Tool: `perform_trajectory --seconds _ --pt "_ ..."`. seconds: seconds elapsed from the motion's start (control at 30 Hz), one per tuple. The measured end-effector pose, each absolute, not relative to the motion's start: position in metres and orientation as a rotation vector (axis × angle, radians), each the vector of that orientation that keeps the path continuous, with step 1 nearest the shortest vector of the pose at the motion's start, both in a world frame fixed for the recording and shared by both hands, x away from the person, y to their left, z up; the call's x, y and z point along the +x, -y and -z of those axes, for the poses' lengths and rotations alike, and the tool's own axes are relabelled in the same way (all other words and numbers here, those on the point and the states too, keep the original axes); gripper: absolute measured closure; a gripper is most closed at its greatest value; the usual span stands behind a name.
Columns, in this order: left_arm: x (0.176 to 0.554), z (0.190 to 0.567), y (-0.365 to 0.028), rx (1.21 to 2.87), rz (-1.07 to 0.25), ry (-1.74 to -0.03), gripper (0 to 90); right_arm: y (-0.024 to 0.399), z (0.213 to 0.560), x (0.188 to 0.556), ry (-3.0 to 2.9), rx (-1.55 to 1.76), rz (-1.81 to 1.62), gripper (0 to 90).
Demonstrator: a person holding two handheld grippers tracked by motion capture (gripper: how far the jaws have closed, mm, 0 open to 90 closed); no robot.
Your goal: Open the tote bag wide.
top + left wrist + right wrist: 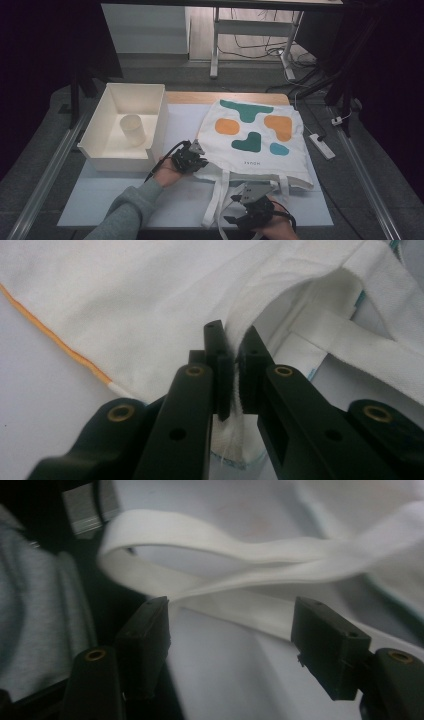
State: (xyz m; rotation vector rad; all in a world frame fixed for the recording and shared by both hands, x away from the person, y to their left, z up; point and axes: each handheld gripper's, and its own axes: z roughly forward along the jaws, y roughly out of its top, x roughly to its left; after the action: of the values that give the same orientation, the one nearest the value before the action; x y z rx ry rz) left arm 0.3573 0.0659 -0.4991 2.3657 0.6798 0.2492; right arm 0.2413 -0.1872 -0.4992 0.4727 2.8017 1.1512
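A white tote bag (252, 140) is lying flat toward the right side of the surface (100, 200), its long axis running from the far edge to the near edge. Its closed bottom is pointing at the far edge, while its open mouth and straps (216, 200) are facing the near edge, where the person is. Teal and orange blobs are showing on its upper face, with a small line of print below them near the mouth, too small to read.

The left gripper (192, 159) is sitting at the bag's near left corner, and in the left gripper view its jaws are pressing together on the hem of the tote bag (150, 305) at the mouth. The right gripper (247, 205) is hovering at the near edge over the straps (240, 565), its jaws standing wide apart with nothing between them.

A white bin (160, 107) is resting at the far left corner of the surface, with a pale cup (133, 130) lying tilted inside it.
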Motion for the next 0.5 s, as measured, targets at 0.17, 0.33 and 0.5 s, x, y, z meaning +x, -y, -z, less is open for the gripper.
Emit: perform_trajectory --seconds 0.17,0.33,0.5 --pt "0.358 0.499 -0.066 2.366 -0.243 -0.683 85.7 0.172 0.504 0.228 -2.873 0.429 -1.106 33.8" --pt "0.359 0.499 -0.066 2.363 -0.234 -0.686 85.7 0.159 0.512 0.217 -2.902 0.385 -1.006 34.1" --pt "0.359 0.499 -0.067 2.363 -0.234 -0.685 85.7 0.156 0.516 0.215 -2.899 0.378 -0.937 41.9"
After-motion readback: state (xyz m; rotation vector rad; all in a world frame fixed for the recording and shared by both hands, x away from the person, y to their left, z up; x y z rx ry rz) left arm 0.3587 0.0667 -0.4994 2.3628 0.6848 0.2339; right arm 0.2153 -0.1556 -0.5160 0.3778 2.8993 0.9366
